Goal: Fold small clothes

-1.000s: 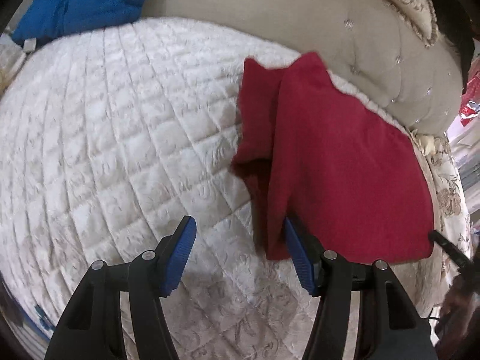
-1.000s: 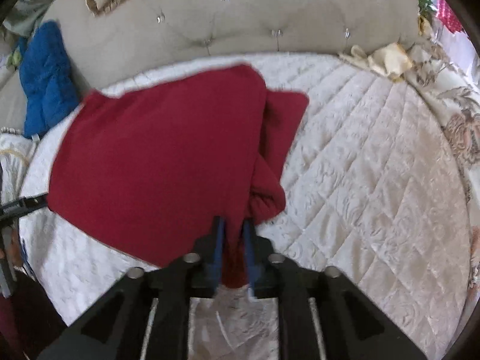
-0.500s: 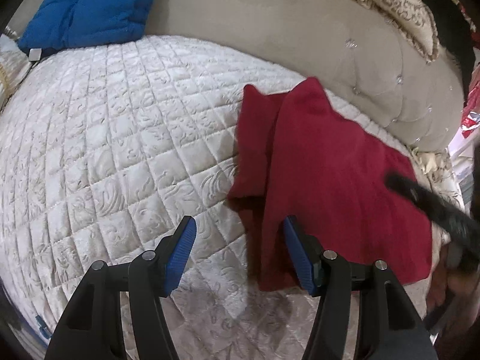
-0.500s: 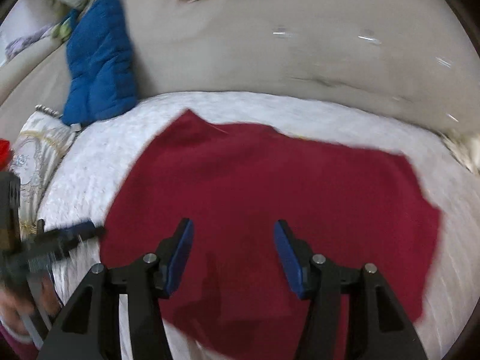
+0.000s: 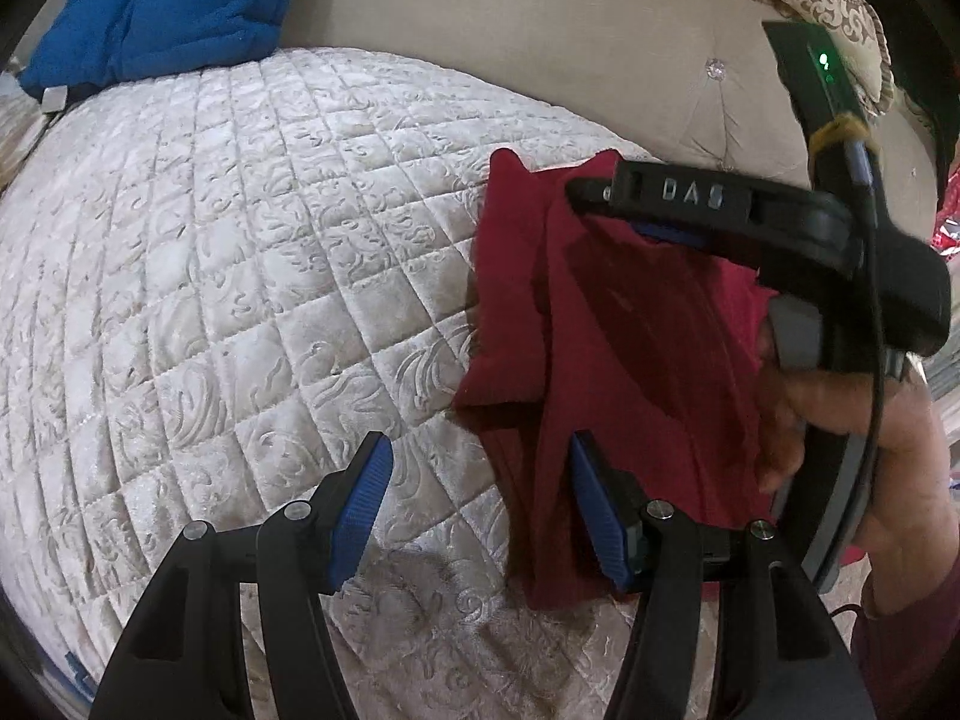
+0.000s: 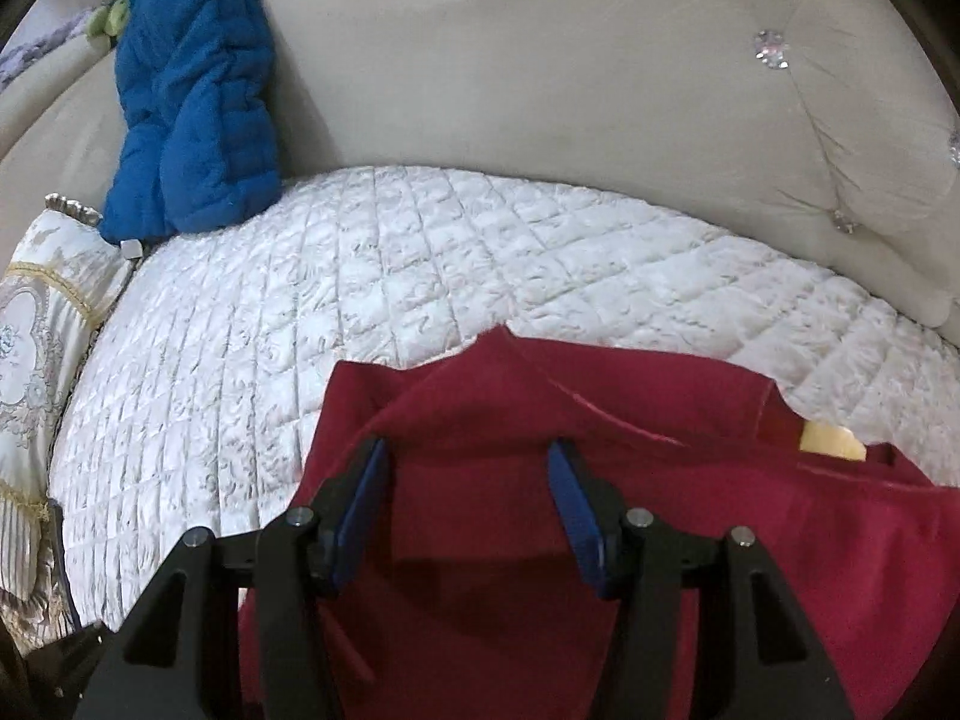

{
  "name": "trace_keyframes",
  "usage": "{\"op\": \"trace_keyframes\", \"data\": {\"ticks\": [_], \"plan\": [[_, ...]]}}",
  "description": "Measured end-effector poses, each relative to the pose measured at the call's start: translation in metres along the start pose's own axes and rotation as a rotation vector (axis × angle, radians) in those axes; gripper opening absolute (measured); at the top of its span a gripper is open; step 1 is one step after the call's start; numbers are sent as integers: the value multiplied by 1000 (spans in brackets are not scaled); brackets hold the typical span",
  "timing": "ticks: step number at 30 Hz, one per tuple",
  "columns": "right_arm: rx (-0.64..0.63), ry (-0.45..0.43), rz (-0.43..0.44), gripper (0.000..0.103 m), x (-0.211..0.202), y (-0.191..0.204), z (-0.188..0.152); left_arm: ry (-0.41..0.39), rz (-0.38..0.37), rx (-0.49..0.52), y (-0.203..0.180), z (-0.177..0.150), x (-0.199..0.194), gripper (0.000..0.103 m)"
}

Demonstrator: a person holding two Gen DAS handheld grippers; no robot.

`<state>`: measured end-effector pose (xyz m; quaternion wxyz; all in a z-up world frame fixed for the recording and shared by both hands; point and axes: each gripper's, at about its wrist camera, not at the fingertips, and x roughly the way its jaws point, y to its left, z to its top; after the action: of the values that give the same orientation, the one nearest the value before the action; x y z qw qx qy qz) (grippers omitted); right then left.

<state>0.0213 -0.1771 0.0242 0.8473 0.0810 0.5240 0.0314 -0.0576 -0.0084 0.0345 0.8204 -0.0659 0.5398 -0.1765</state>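
Observation:
A dark red garment (image 5: 630, 360) lies on the white quilted bed (image 5: 240, 276), its left side folded over the body. My left gripper (image 5: 480, 504) is open and empty, low over the garment's near left corner; its right finger (image 5: 594, 510) rests by the cloth edge. My right gripper (image 6: 468, 504) is open and empty, hovering over the red garment (image 6: 600, 540) near its far edge. In the left wrist view the right gripper (image 5: 690, 210) reaches across the garment, held by a hand.
A beige tufted headboard (image 6: 540, 60) runs behind the bed. A blue padded jacket (image 6: 192, 90) leans at the back left, also in the left wrist view (image 5: 162, 6). A patterned pillow (image 6: 36, 360) lies at the left edge. White quilt (image 6: 300, 312) stretches left of the garment.
My right gripper let go of the garment's near corner, opened, and swung across over the garment to its far side. My left gripper stayed open and barely moved.

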Motion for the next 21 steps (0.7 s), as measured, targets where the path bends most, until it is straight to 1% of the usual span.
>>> {"op": "trace_keyframes", "data": {"ticks": [2,3,4,5,6,8,10,12,13,15,16,17,18,21], "plan": [[21,11,27,59,-3,1,3,5,-8,-8,2,0,1,39],[42,28,58,61,-3,2,5,5,-11,-13,3,2,2,39],[55,42,83,71,-3,2,6,5,-17,-20,4,2,2,39],[63,63,102,84,0,6,7,5,-22,-25,5,2,2,39],[59,76,102,87,3,10,7,6,-25,-29,7,2,2,39],[16,94,62,94,12,23,8,2,-36,-38,7,2,0,39],[-41,115,2,99,24,36,7,-2,-47,-46,8,2,-2,39],[-102,111,-66,99,33,46,3,-4,-67,-66,11,4,-3,39],[-113,100,-78,96,32,47,1,-4,-78,-75,12,5,-3,39],[-128,71,-116,68,23,42,-1,3,-96,-82,13,9,-1,41],[-126,59,-80,48,15,35,0,4,-112,-84,12,10,0,42],[-108,50,-9,21,4,28,1,3,-123,-85,11,13,1,42],[-92,49,24,15,-5,22,2,1,-137,-82,8,14,1,43],[-64,-13,91,13,-41,8,5,-14,-155,-60,-4,17,2,43]]}}
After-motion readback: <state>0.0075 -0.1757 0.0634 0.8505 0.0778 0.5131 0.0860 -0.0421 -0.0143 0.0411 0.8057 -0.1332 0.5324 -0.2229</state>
